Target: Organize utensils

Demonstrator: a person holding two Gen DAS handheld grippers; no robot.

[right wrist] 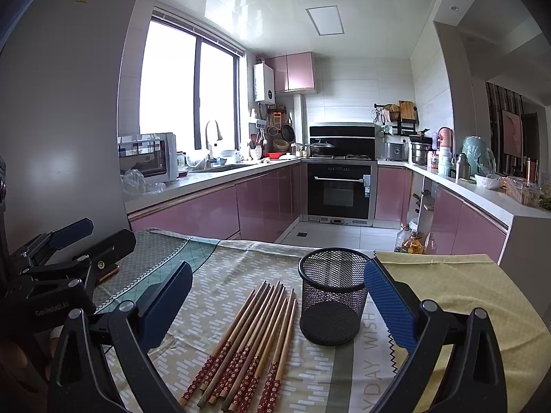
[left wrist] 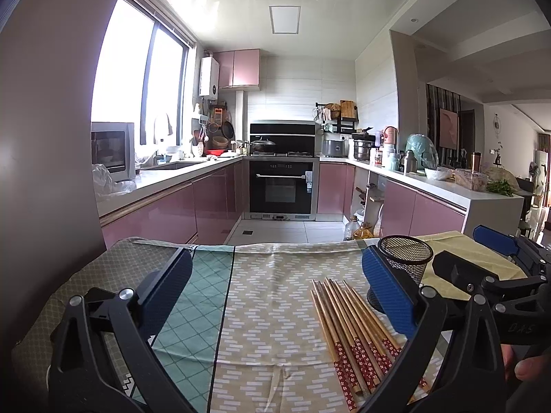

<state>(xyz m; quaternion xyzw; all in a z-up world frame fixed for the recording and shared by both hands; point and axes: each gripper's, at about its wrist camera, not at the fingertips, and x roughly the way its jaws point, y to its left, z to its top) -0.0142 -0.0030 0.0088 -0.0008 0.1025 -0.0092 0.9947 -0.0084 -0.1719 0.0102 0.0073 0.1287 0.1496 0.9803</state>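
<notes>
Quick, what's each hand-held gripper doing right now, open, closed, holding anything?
Left hand-held gripper: open, holding nothing.
Right hand-held gripper: open, holding nothing.

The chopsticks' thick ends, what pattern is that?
Dark red with small white flowers on the chopsticks; clearest in the right wrist view.

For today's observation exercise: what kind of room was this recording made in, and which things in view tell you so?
A home kitchen, almost certainly. A built-in oven sits under a gas hob, pink cabinets line the walls, and a sink tap stands below the window.
</notes>
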